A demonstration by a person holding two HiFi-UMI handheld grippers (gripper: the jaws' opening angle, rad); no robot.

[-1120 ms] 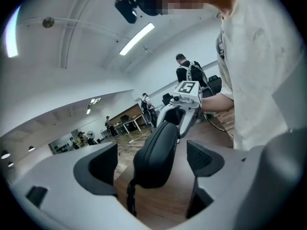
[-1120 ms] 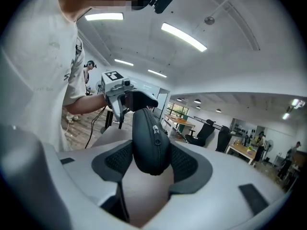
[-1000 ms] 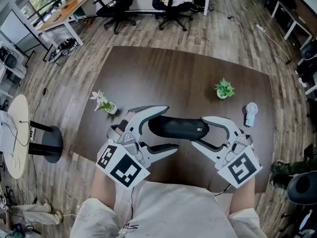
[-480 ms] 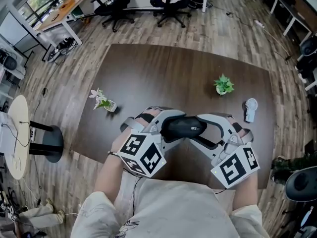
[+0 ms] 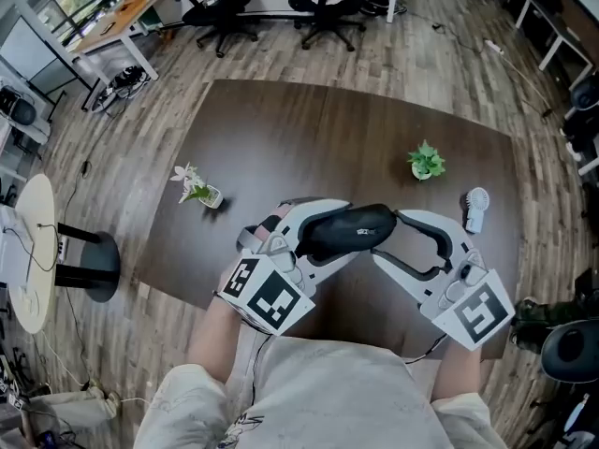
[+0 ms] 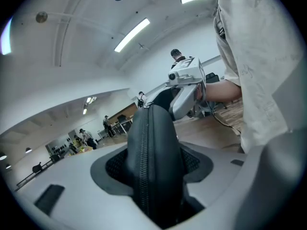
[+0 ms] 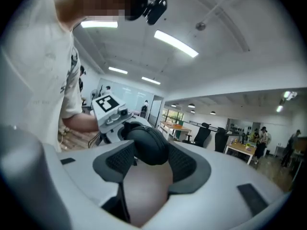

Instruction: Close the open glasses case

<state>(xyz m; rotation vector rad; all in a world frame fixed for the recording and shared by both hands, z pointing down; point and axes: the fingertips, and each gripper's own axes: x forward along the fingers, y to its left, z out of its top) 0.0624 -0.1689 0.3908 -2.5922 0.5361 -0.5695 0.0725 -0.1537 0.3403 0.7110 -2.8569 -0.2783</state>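
A black zippered glasses case (image 5: pixel 360 224) hangs above the dark table (image 5: pixel 281 129), in front of the person's body. My left gripper (image 5: pixel 339 230) has its jaws around the case's left half. They are closing, and the pads (image 6: pixel 117 164) press its sides. The zipper seam of the case (image 6: pixel 153 152) faces this camera. My right gripper (image 5: pixel 386 236) grips the case's right end. In the right gripper view the rounded end of the case (image 7: pixel 146 145) sits wedged between the two pads (image 7: pixel 112 159).
A small green potted plant (image 5: pixel 425 164) and a white hand fan (image 5: pixel 474 209) stand at the table's right. A little flower sprig in a vase (image 5: pixel 197 191) is at the left. Office chairs (image 5: pixel 328 7) stand beyond the far edge.
The left gripper slid right along the case and narrowed its jaws onto it. The case, flat a second ago, now sits raised between both grippers, and the right gripper has risen and rolled.
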